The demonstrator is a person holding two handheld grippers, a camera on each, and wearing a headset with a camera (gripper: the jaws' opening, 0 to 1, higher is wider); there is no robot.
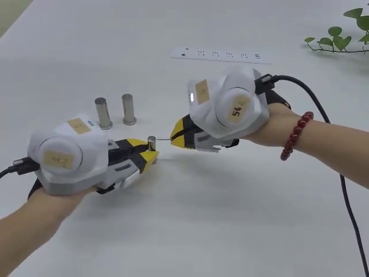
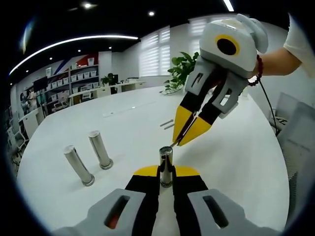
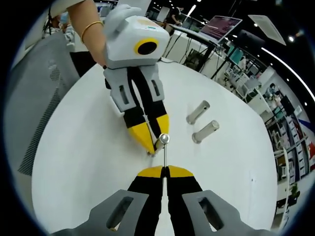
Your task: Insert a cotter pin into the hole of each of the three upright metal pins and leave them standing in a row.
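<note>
My left gripper (image 1: 148, 156) is shut on a short upright metal pin (image 2: 166, 162), holding it low on the white table (image 1: 190, 231). My right gripper (image 1: 176, 136) is shut on a thin cotter pin (image 3: 164, 156), held level with its tip at the top of that metal pin (image 1: 152, 142). Whether the tip is inside the hole I cannot tell. Two more metal pins (image 1: 102, 112) (image 1: 128, 108) stand upright side by side behind the left gripper, apart from both grippers.
A white power strip (image 1: 222, 55) lies at the far side of the table. Green plant leaves (image 1: 343, 37) reach in at the far right. Two thin rods (image 2: 167, 124) lie on the table beyond the right gripper.
</note>
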